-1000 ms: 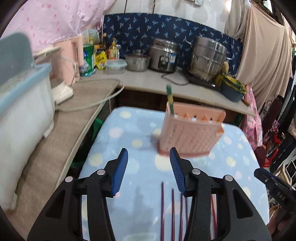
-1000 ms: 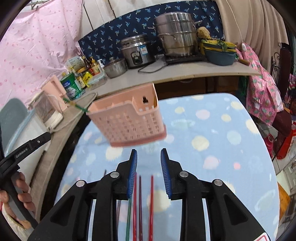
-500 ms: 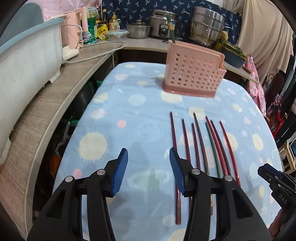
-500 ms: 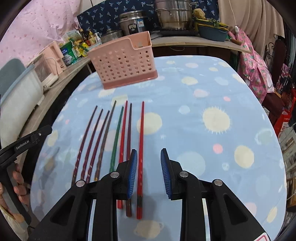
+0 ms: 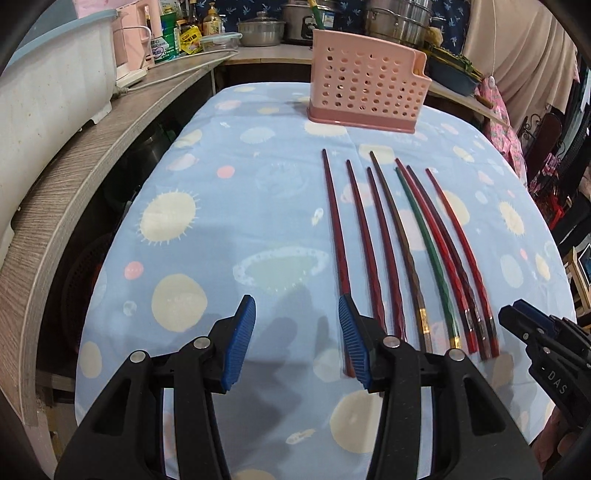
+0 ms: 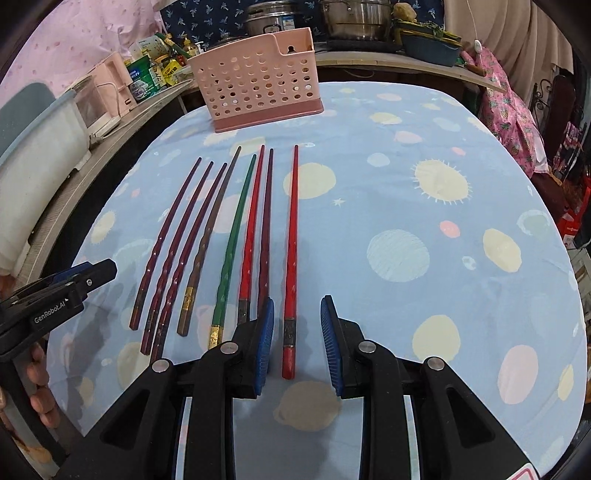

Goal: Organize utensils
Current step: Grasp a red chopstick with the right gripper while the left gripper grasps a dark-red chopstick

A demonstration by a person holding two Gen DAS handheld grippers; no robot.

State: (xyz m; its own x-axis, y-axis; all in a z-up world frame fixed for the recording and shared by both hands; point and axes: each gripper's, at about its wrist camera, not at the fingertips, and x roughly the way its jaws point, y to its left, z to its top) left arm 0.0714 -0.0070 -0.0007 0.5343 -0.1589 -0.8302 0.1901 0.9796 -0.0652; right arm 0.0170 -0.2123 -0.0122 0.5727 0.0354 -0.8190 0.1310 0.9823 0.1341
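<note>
Eight chopsticks [image 6: 236, 236] lie side by side on the blue spotted tablecloth [image 6: 424, 206], their tips pointing to the far side toward the pink perforated holder [image 6: 258, 79], which stands upright at the far edge of the table, well apart from them. From left to right there are three dark maroon sticks, a brown one with a gold band, a green chopstick [image 5: 424, 240], a red one, a dark one, and the rightmost red chopstick [image 6: 291, 254], set a little apart from the rest. A green stick [image 5: 314, 11] already pokes out of the holder's far left corner.

The right gripper [image 6: 297, 339] has its blue pads spread apart, and the near end of the rightmost red chopstick lies between them, not clamped. The left gripper [image 5: 297, 339] is also spread wide over bare cloth, its right pad just over the near end of the leftmost maroon stick.

Compared with a second ago, both grippers have pulled back from the holder to the near side of the table: the holder, then close in front of them, now sits far off, and the whole row of chopsticks has come into view.

Behind the table, a counter [image 5: 110, 122] carries pots, a rice cooker and bottles.
</note>
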